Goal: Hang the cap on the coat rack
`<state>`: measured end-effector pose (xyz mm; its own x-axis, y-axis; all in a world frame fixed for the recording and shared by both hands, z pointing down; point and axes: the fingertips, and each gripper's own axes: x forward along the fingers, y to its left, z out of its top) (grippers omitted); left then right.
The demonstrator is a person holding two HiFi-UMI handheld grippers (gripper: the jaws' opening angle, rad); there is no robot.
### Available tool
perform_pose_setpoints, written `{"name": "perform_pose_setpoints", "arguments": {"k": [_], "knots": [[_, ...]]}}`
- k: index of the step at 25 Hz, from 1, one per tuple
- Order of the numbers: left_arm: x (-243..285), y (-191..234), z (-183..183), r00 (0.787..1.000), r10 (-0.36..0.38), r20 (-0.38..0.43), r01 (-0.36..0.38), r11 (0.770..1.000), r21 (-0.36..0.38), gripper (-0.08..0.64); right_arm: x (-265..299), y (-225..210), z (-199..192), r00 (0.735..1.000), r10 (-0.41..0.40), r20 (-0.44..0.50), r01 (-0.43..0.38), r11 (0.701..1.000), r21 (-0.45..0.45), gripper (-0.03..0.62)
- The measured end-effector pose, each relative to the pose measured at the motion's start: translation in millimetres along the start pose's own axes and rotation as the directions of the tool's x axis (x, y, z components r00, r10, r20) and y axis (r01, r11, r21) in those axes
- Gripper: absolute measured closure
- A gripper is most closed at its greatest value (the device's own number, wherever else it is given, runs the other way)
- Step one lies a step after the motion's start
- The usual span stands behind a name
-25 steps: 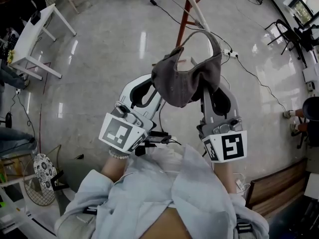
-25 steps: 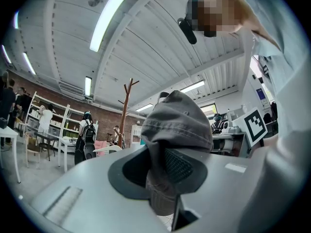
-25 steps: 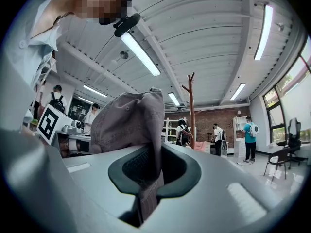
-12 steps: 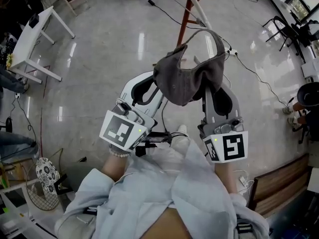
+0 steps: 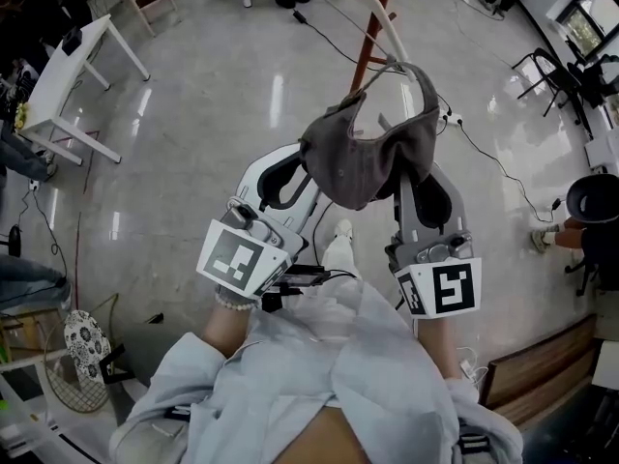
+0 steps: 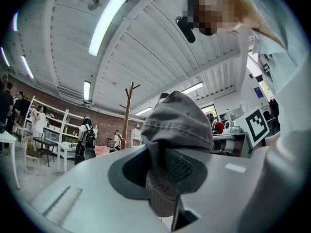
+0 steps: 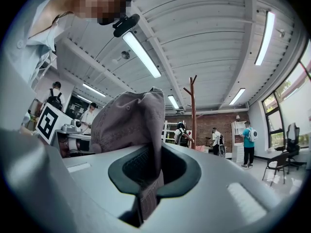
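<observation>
A grey cap hangs upside down between my two grippers, held up in the air in front of me. My left gripper is shut on the cap's left edge, with grey fabric pinched between its jaws. My right gripper is shut on the cap's right edge, the cloth squeezed in its jaws. The brown wooden coat rack stands just beyond the cap, a white arm crossing it. Both gripper views show the coat rack upright across the room.
A white table stands at far left. Black cables and a power strip lie on the glossy floor near the rack. Chairs sit at right, and a person stands at the right edge. Shelves and people fill the background.
Both grippers have carried the cap slightly forward, towards the coat rack, which now sits lower in the head view. The grips on the cap are unchanged.
</observation>
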<state>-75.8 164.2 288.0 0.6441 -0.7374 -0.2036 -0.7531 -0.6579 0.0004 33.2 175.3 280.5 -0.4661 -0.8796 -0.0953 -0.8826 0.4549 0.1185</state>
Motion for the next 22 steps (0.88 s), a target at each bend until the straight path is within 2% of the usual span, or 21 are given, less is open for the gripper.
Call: {"name": "perform_pose_setpoints", "arguments": {"k": [12,22], "knots": [[58.7,41.3,-16.4,0.999,0.045,-0.013,-0.045,0.999,0.013,0.486,65.4,-43.7,-16.0,0.999,0.044,0.007,-0.044,0.999,0.015,0.557],[135.5,74.7,-28.6,0.996,0.091,-0.023,-0.090,0.996,0.023,0.486,129.5,-105.7,-26.8,0.996,0.093,0.010,-0.094,0.995,0.030,0.557]]}}
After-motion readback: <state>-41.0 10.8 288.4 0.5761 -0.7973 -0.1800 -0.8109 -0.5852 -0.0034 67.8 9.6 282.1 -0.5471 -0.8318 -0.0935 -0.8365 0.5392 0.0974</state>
